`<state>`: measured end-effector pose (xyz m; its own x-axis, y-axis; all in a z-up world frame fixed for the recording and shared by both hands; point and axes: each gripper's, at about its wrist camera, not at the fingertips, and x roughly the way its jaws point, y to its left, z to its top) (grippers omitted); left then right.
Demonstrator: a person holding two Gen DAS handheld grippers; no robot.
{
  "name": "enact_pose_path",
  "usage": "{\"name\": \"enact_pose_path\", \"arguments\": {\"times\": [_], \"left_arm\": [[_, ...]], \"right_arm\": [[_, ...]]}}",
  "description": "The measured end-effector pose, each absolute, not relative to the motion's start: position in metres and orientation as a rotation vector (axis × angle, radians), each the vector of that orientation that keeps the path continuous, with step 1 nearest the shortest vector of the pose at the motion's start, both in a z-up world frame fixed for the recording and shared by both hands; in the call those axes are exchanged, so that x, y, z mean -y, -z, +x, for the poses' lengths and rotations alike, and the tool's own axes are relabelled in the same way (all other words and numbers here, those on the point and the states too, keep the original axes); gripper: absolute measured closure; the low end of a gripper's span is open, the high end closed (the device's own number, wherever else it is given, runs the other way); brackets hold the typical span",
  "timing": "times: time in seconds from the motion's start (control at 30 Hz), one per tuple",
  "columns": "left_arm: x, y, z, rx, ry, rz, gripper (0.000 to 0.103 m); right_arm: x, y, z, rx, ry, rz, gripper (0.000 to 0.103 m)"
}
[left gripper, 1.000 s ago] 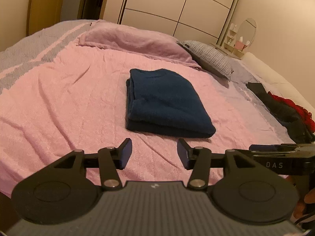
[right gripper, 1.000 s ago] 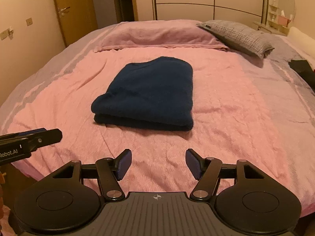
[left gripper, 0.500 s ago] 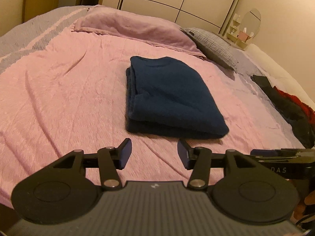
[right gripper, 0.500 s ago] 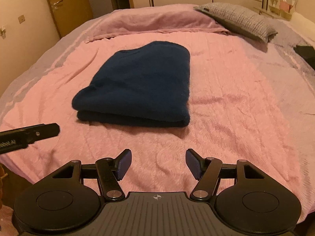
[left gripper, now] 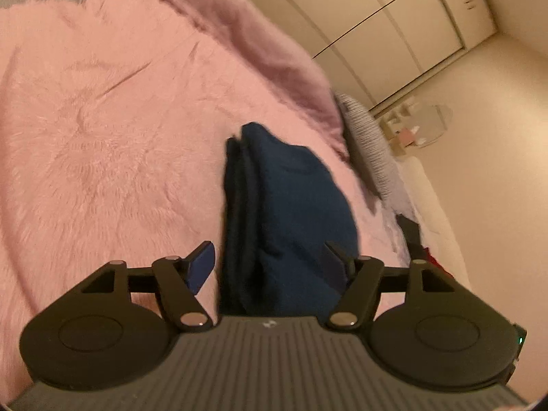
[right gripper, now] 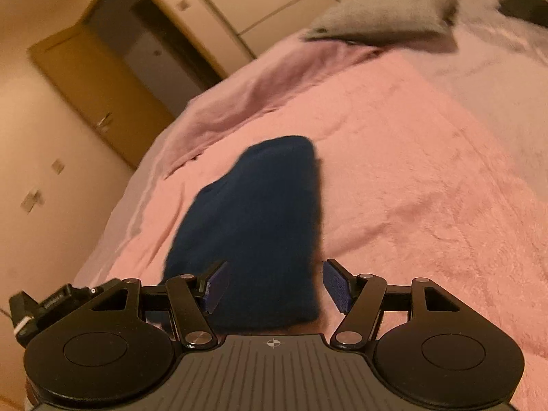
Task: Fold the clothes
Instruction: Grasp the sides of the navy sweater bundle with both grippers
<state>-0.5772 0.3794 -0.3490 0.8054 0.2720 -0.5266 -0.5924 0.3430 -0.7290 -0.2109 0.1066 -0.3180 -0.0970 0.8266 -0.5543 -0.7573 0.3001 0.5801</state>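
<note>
A folded dark blue garment (left gripper: 291,198) lies on the pink blanket (left gripper: 102,137) of a bed. My left gripper (left gripper: 270,267) is rolled and low over the garment's near left edge. Its jaws are opening, and the stacked folds lie between them without being pressed. In the right wrist view the same garment (right gripper: 253,212) runs away from my right gripper (right gripper: 275,287), which is open. Its near right corner sits between the blue pads, with the right pad just beside the edge. The left gripper's body (right gripper: 51,304) shows at the lower left there.
A mauve pillow (left gripper: 260,44) and a grey striped pillow (left gripper: 366,137) lie at the head of the bed. Dark and red clothes (left gripper: 414,236) sit on the bed's right side. Behind are a wardrobe (left gripper: 376,27) and a wooden door (right gripper: 99,78).
Both grippers have moved in close to the blue garment and rolled, so both views now tilt. The left jaws stand wider than before. The garment has not moved.
</note>
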Motion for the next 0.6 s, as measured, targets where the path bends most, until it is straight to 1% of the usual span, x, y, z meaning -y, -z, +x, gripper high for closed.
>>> {"name": "enact_pose_path", "arguments": {"times": [0.1,0.2,0.43,0.5,0.6], "left_arm": [[-0.41,0.363,-0.564,-0.358,-0.552,-1.171,0.039],[-0.429,0.369,-0.551,-0.369,-0.521,-1.192,0.038],[-0.454,0.392,-0.525,-0.396,-0.424,-1.25,0.036],[-0.457,0.4,-0.518,-0.413,-0.411,-1.259,0.036],[-0.46,0.408,-0.508,-0.432,-0.387,-1.268,0.033]], "right_arm": [[-0.117,0.326,-0.199,-1.035,-1.32,0.11,0.039],[-0.127,0.335,-0.192,-1.071,-1.319,0.134,0.039],[-0.15,0.348,-0.179,-1.109,-1.314,0.195,0.038],[-0.155,0.35,-0.175,-1.116,-1.308,0.222,0.036],[-0.159,0.352,-0.173,-1.124,-1.298,0.253,0.031]]}}
